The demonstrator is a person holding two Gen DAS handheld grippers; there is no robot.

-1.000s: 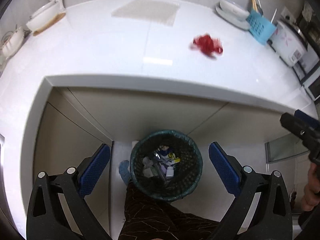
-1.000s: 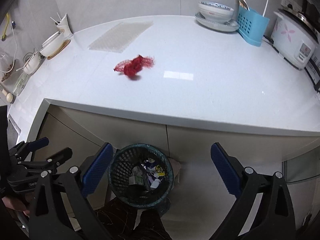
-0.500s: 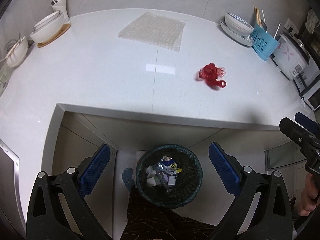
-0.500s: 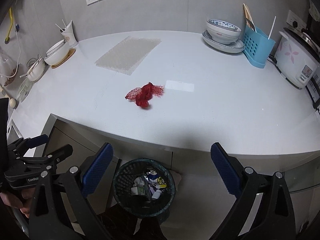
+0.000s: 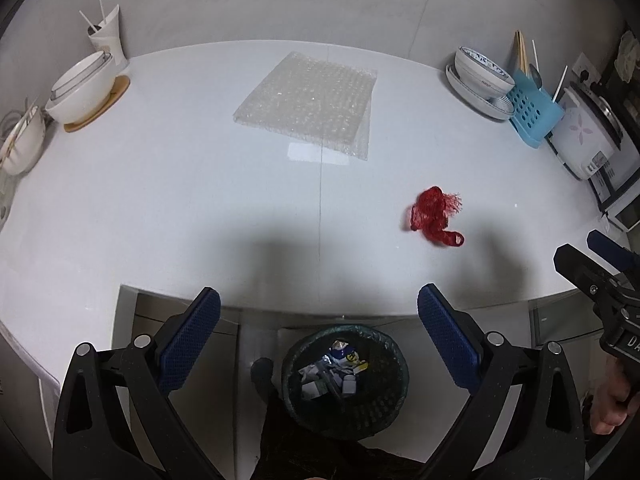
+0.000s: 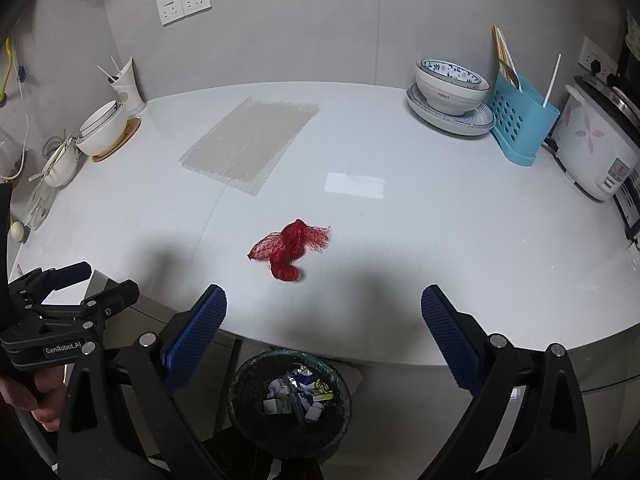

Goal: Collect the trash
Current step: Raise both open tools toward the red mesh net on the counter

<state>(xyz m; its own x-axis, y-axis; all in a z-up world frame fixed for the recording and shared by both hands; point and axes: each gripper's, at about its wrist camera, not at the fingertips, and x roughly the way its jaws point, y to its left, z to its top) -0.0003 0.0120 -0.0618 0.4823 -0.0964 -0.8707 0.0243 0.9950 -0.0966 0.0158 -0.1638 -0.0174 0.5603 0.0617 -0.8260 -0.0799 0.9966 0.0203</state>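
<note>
A crumpled red mesh net point(image 5: 435, 217) lies on the white counter point(image 5: 200, 184), and shows in the right wrist view point(image 6: 291, 247) near the front edge. A sheet of bubble wrap point(image 5: 306, 100) lies flat farther back point(image 6: 250, 141). A dark mesh trash bin point(image 5: 345, 376) with several scraps inside stands on the floor below the counter edge point(image 6: 291, 402). My left gripper point(image 5: 318, 338) is open and empty above the bin. My right gripper point(image 6: 322, 336) is open and empty, just short of the red net.
White bowls and a cup with straws point(image 6: 105, 126) stand at the back left. Stacked bowls on a plate point(image 6: 450, 94), a blue utensil holder point(image 6: 522, 114) and a rice cooker point(image 6: 596, 148) stand at the back right. Cabinet fronts point(image 5: 256, 328) lie under the counter.
Both grippers have risen and tilted up from the bin toward the counter. The counter top, red net and bubble wrap now fill more of both views. Both stay open.
</note>
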